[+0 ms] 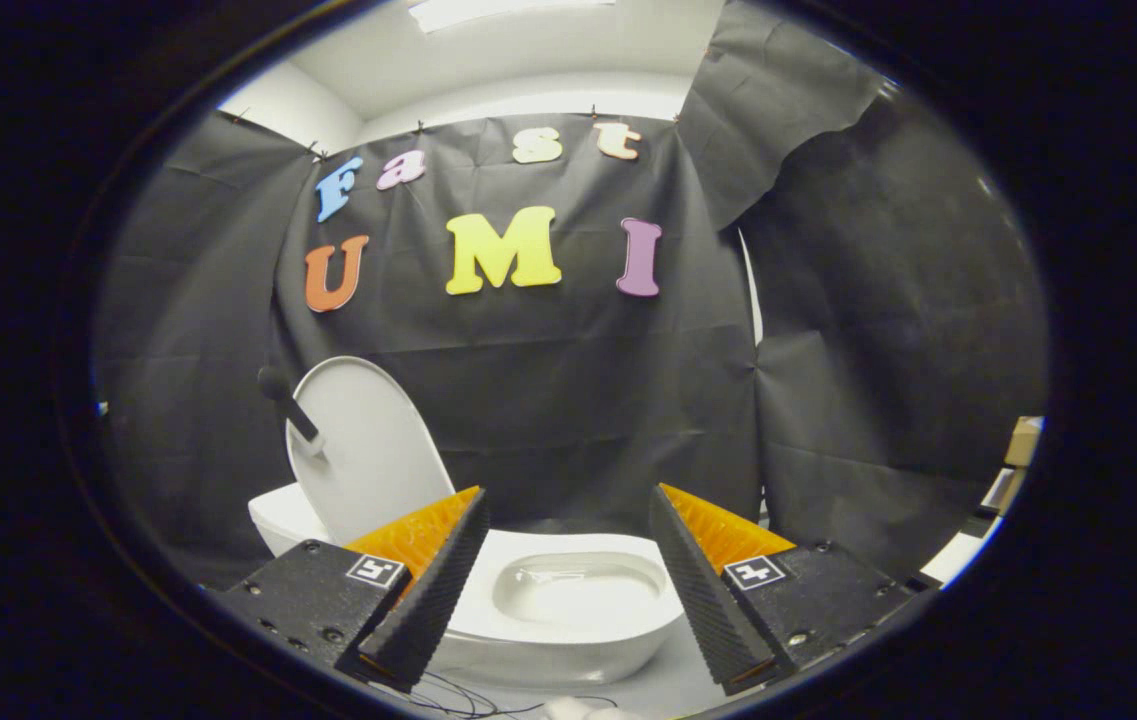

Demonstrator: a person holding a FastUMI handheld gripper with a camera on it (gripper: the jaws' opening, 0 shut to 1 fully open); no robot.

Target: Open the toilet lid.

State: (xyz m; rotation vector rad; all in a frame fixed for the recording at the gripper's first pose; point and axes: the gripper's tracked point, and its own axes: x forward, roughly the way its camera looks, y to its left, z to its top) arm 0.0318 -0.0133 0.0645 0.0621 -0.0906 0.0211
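Note:
A white toilet [568,625] stands just ahead of my fingers, its bowl showing between them. Its white lid [368,450] stands raised and upright at the bowl's left, leaning back toward the black cloth wall. A dark handle [290,408] sticks out from the lid's face. My gripper [568,515] is open, with nothing between its two fingers, and it sits in front of the bowl, apart from the lid.
Black cloth walls [578,400] close in behind and on both sides of the toilet. Some boxes [1013,460] sit at the far right past the cloth. Thin cables [468,700] lie on the floor below the bowl.

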